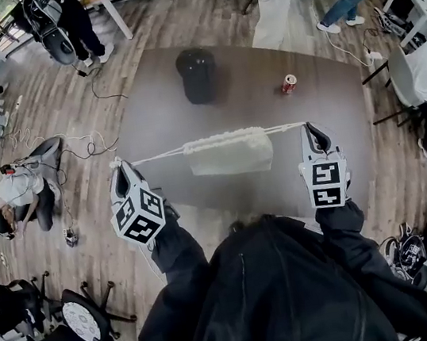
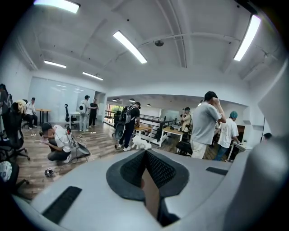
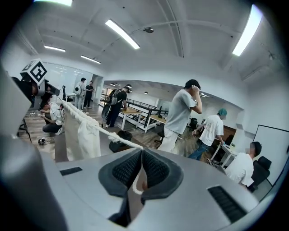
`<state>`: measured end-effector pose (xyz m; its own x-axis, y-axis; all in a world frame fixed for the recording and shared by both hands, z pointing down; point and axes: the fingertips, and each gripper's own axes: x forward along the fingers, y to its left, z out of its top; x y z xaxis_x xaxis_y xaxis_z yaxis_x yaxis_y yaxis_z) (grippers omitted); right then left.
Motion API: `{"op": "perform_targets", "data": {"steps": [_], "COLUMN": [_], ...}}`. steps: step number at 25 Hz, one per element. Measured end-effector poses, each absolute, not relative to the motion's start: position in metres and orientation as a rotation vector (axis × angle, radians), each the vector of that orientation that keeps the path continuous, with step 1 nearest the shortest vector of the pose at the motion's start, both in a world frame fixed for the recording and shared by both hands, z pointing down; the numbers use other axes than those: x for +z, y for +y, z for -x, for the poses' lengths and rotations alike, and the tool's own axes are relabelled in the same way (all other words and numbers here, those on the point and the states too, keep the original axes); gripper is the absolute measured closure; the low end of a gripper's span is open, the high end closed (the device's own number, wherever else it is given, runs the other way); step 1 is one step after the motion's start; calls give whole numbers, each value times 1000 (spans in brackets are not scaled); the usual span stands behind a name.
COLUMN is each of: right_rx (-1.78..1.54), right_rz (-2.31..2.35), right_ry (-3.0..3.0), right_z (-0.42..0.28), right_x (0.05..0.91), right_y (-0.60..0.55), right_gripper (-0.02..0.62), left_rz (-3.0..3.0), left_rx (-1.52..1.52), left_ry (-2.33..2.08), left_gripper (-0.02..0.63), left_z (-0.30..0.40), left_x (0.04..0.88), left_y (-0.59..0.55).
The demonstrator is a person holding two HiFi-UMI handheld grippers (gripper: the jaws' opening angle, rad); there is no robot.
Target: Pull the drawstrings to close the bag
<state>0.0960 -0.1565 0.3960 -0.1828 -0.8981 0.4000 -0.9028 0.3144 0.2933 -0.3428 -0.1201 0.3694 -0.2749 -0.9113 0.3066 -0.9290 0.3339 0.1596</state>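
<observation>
A white cloth drawstring bag (image 1: pixel 228 154) hangs above the dark table (image 1: pixel 324 108), its mouth gathered along a taut white drawstring (image 1: pixel 155 156). My left gripper (image 1: pixel 119 166) is shut on the cord's left end and my right gripper (image 1: pixel 309 128) is shut on its right end (image 1: pixel 287 126). In the right gripper view the cord (image 3: pixel 97 128) runs from the closed jaws (image 3: pixel 141 153) to the bag (image 3: pixel 83 133). The left gripper's marker cube (image 3: pixel 34 72) shows beyond the bag. In the left gripper view the jaws (image 2: pixel 145 155) are closed, and the cord itself does not show there.
A black cap-like object (image 1: pixel 197 74) and a red can (image 1: pixel 288 83) sit on the far part of the table. Several people stand or sit around the room. Cables (image 1: pixel 73 148) lie on the floor at left, and office chairs (image 1: pixel 70 333) stand near my left side.
</observation>
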Motion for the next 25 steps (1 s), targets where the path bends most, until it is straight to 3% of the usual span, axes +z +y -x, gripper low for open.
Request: {"op": "perform_targets", "data": {"steps": [25], "right_rx": [69], "right_rz": [-1674], "right_ry": [-1931], "right_z": [-146], "right_x": [410], "right_y": [-158], "right_gripper": [561], "left_rz": [-1496], "left_rx": [67], "left_ry": [-2297], "left_gripper": [574], "left_z": [400], "left_x": [384], "left_y": [-114]}}
